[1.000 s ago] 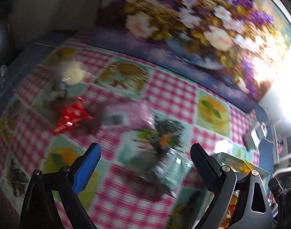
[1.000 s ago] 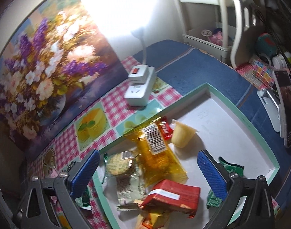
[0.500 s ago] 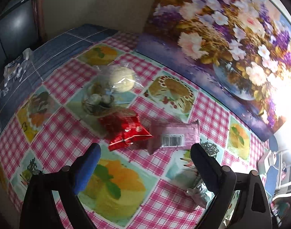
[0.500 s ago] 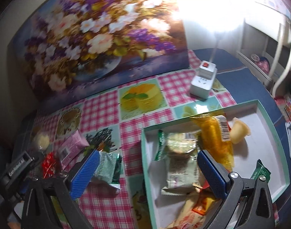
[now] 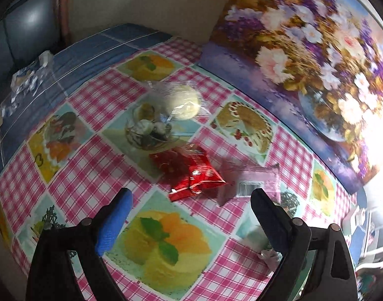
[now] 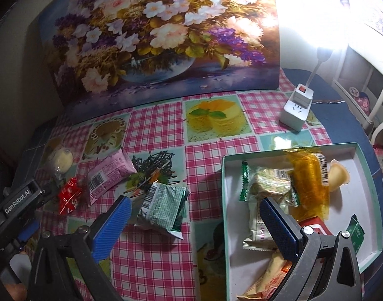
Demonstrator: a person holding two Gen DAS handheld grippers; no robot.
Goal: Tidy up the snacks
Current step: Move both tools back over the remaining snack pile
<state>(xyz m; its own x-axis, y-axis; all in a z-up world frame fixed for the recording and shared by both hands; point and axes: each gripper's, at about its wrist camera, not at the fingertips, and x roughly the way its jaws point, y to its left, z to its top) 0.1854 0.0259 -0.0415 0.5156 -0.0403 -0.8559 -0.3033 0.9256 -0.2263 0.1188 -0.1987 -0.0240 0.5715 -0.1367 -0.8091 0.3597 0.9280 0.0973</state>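
Note:
On the checked tablecloth lie a red packet (image 5: 191, 173) (image 6: 69, 195), a pink packet (image 5: 254, 183) (image 6: 108, 174), a wrapped pale bun (image 5: 182, 99) (image 6: 62, 160) and a green-and-white packet (image 6: 163, 207). My left gripper (image 5: 191, 213) hovers open just short of the red packet, nothing between its fingers. My right gripper (image 6: 196, 223) is open too, above the cloth between the green-and-white packet and the teal-rimmed box (image 6: 367, 165), which holds several snacks. The left gripper's body (image 6: 18, 200) shows at the left edge of the right wrist view.
A large flower painting (image 6: 161, 32) leans at the back of the table. A white power strip with a lamp (image 6: 296, 107) stands near the box. A clear wrapper with small sweets (image 5: 148, 130) lies by the bun. Blue cloth (image 5: 91, 52) borders the checked cloth.
The left view swung left from the green-and-white packet to the red and pink packets. The right view swung left off the box, now taking in the loose snacks on the cloth. Both grippers stayed open.

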